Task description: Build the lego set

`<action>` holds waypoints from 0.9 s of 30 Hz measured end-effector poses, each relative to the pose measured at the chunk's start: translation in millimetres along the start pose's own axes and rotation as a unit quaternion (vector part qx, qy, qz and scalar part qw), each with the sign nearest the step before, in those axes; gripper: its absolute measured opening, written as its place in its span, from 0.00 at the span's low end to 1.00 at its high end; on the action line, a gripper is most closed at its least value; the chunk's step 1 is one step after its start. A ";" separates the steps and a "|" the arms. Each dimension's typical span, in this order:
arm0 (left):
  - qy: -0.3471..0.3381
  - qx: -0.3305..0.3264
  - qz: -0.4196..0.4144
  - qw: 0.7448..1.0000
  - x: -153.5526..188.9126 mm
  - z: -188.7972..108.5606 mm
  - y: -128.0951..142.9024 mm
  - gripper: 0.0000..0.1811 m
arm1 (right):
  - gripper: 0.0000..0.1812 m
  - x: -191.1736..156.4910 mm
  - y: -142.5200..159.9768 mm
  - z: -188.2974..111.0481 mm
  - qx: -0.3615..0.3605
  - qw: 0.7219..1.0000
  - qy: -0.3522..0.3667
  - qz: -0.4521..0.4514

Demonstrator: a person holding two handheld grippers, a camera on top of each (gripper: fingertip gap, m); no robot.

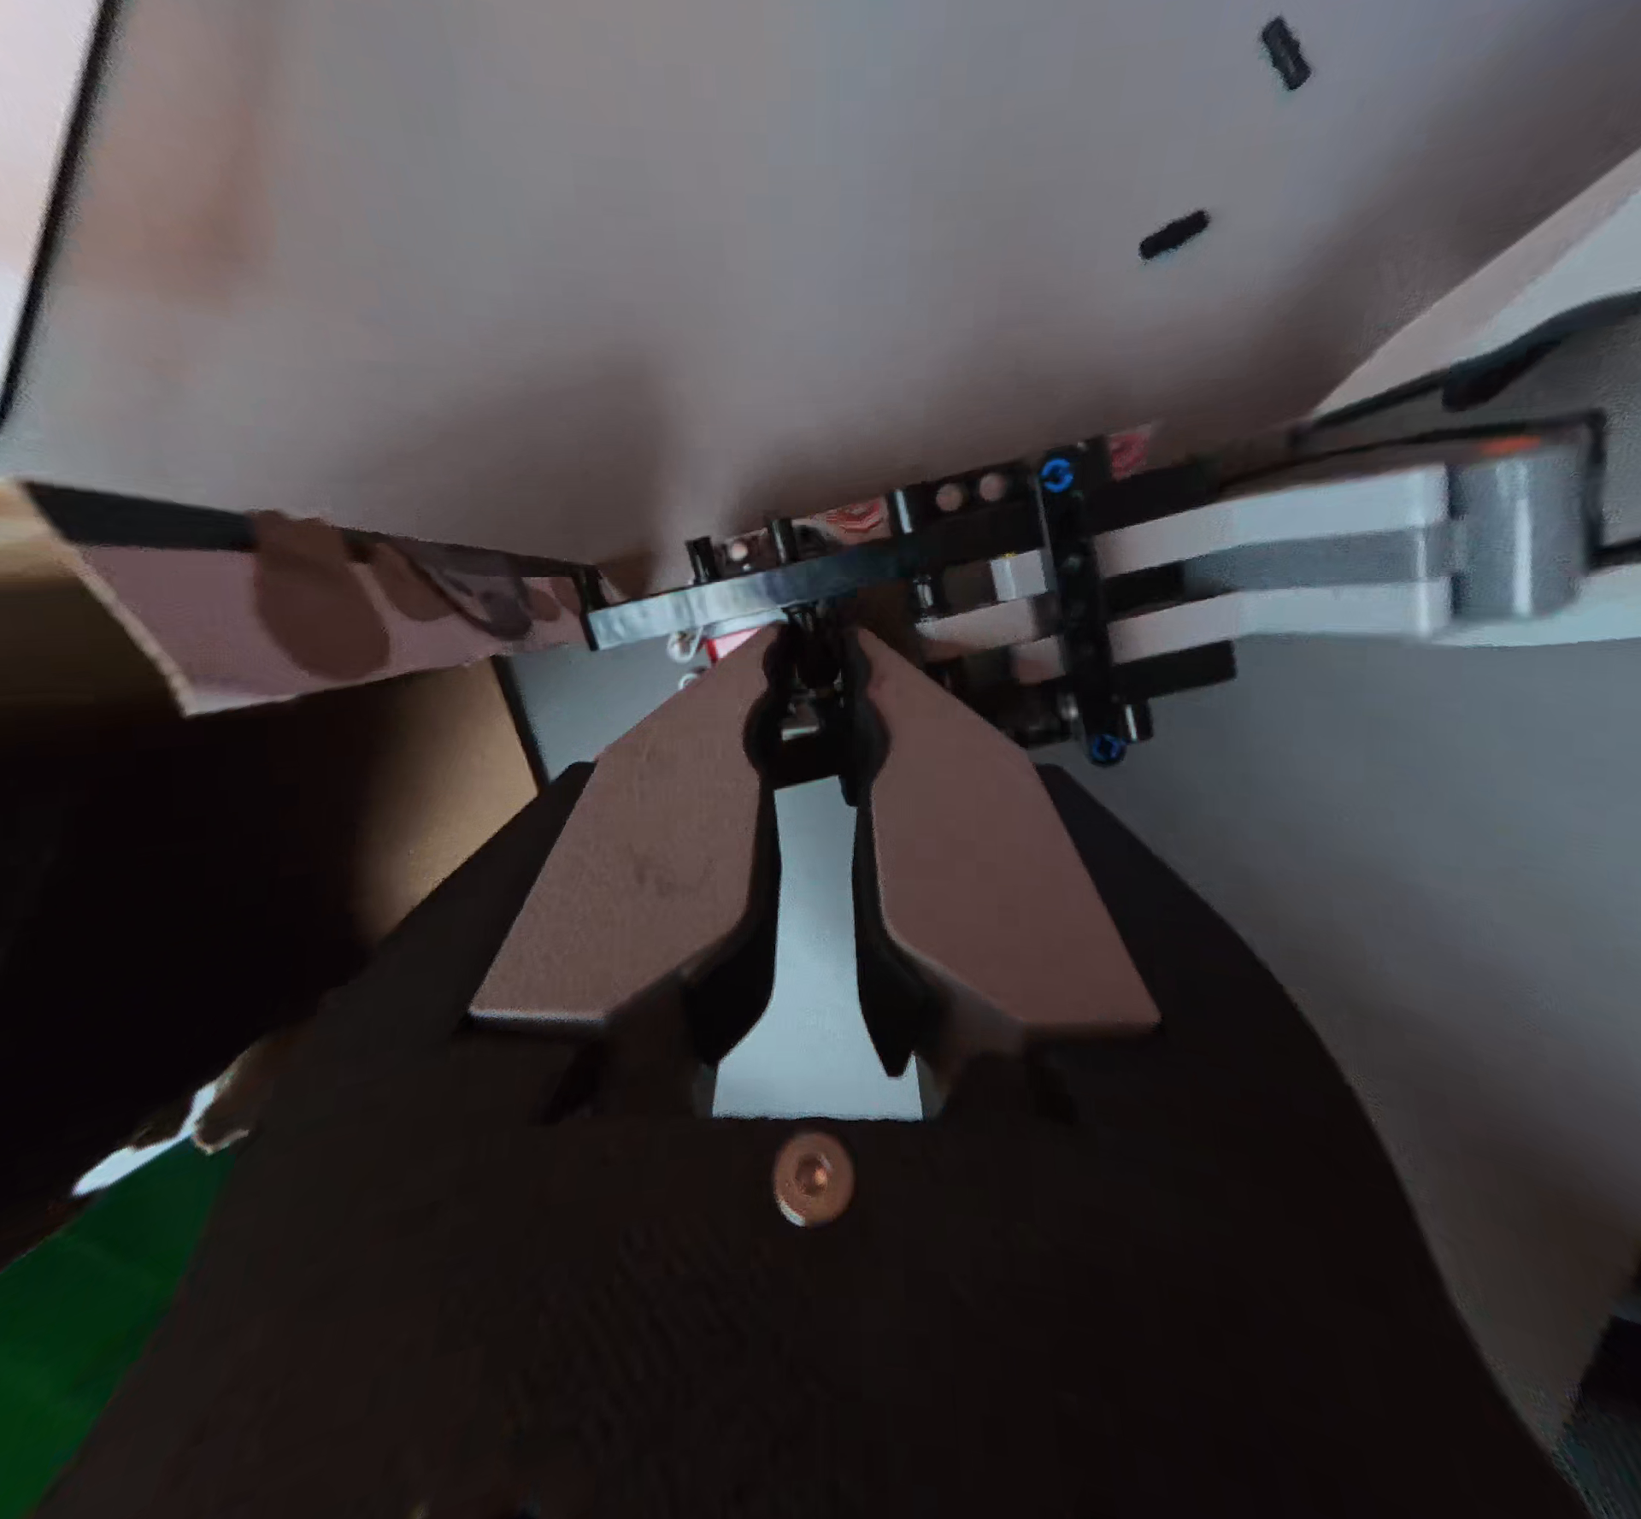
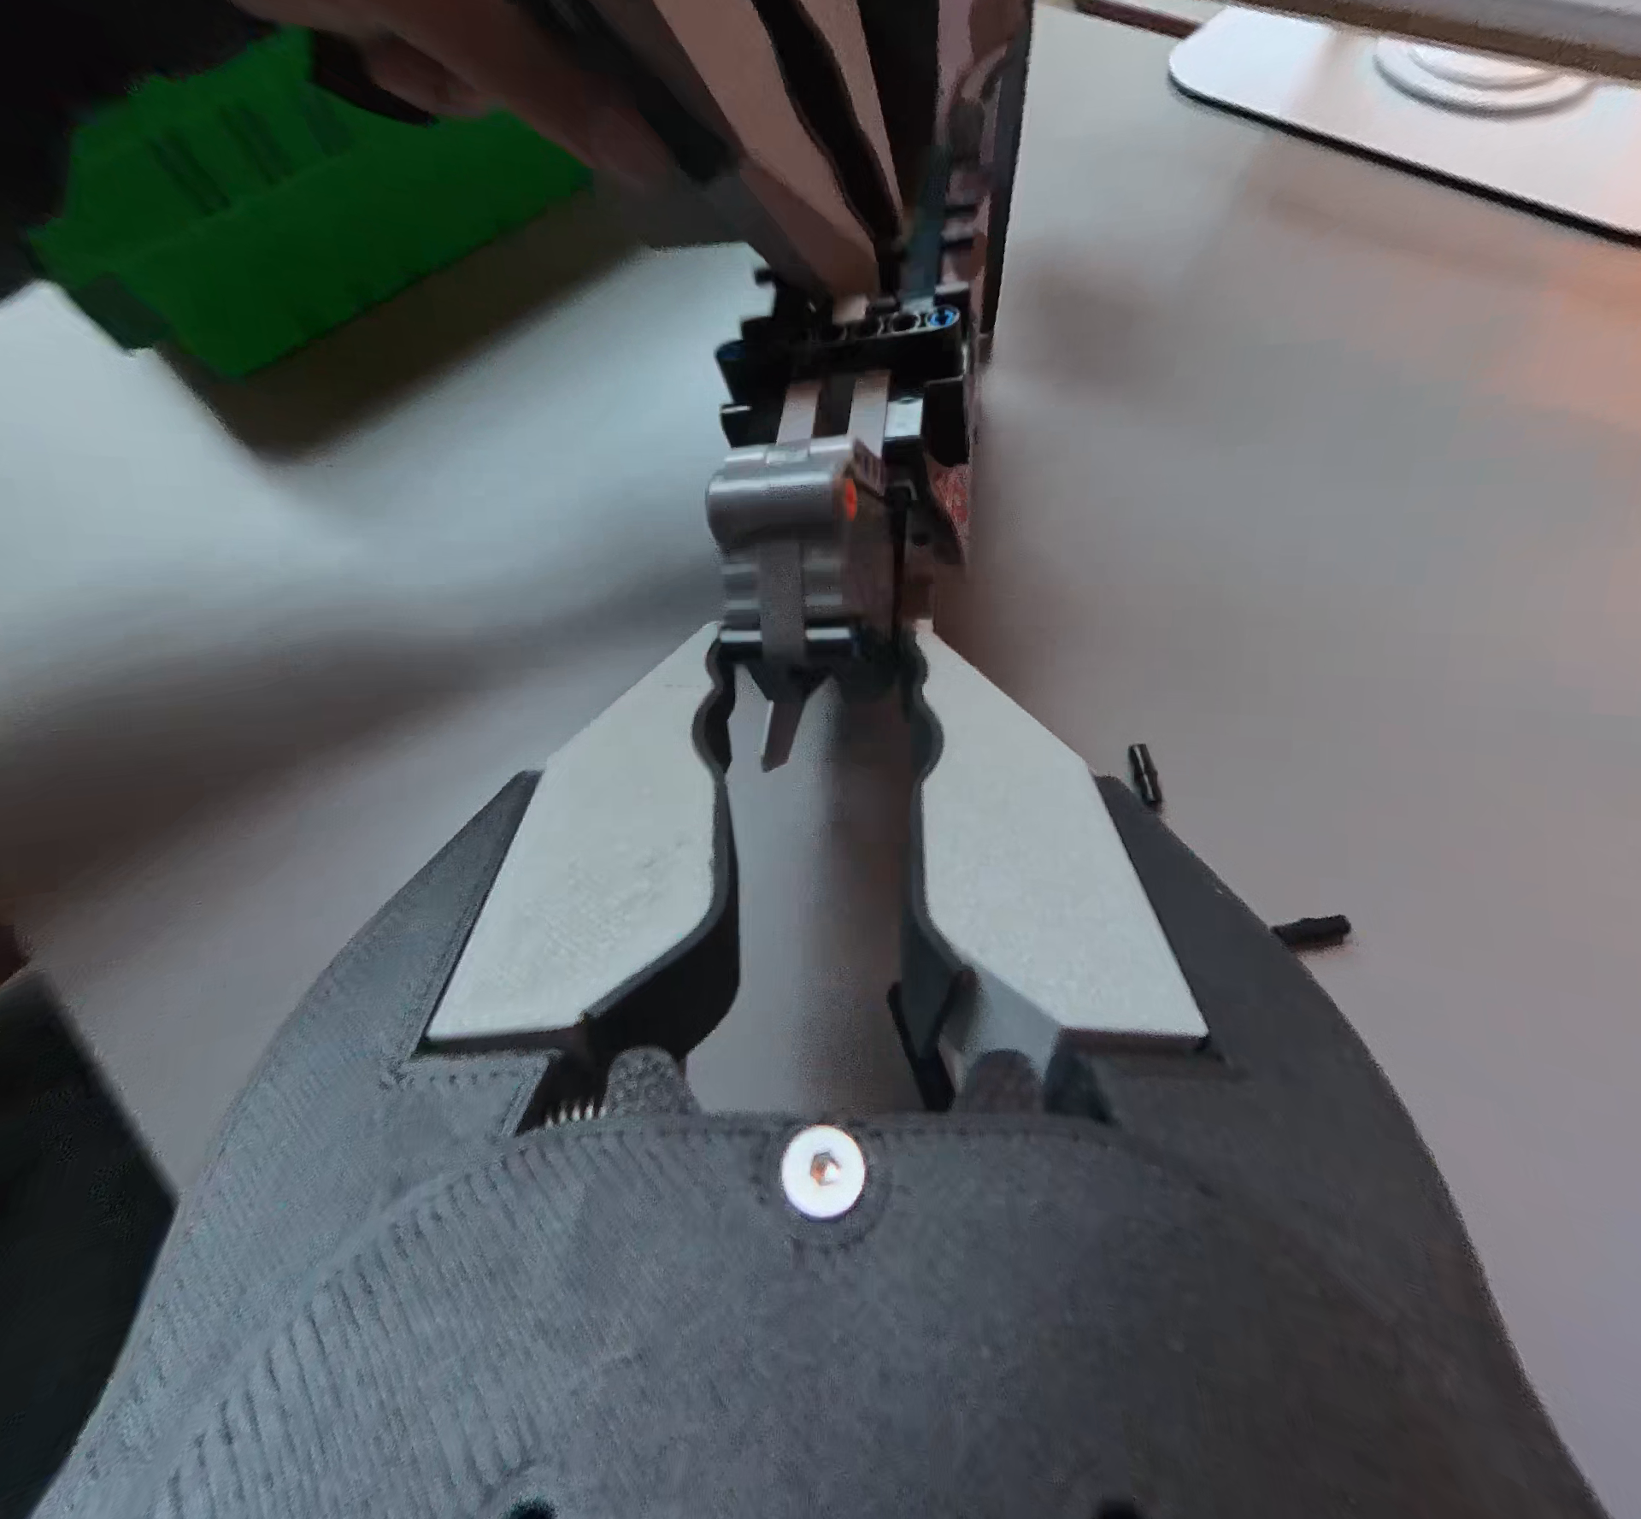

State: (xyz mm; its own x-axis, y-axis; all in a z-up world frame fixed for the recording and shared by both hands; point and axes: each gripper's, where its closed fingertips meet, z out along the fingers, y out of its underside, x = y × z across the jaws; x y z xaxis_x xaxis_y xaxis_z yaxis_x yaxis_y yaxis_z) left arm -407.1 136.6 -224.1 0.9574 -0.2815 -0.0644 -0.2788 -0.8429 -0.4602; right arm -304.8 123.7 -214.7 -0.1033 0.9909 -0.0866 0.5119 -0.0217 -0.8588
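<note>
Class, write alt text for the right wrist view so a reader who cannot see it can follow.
The right hand-held gripper clamps the grey end of a black and grey lego assembly above a pale table, while the left hand-held gripper grips its far end. A green tray lies behind, loose black pins at right.

Each camera sits behind its own fingers, looking forward along them, very close. Both views share the black lego model [image 1: 1021, 588] [image 2: 852, 375], seen from different sides over the table [image 1: 799, 189] [image 2: 1243, 499].
</note>
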 end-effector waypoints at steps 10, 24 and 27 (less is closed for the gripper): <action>-0.077 0.009 -0.010 0.997 3.3 -14.6 -12.6 0.03 | 0.35 37.2 101.2 -80.8 -0.166 0.982 -0.045 -0.079; -0.106 -0.016 -0.061 0.992 18.2 -9.8 -17.8 0.03 | 0.02 13.2 44.8 -71.8 -0.137 0.984 -0.058 -0.100; -0.106 -0.033 -0.065 0.992 25.2 -8.7 -20.7 0.03 | 0.02 3.3 3.2 -74.8 -0.143 0.981 -0.046 -0.122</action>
State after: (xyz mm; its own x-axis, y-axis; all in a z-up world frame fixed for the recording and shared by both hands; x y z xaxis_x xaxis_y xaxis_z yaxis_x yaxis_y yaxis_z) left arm -377.9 142.9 -208.5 0.9781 -0.0711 -0.1954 -0.1488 -0.8957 -0.4191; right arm -239.7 136.8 -179.9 -0.3228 0.9453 0.0466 0.6797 0.2658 -0.6836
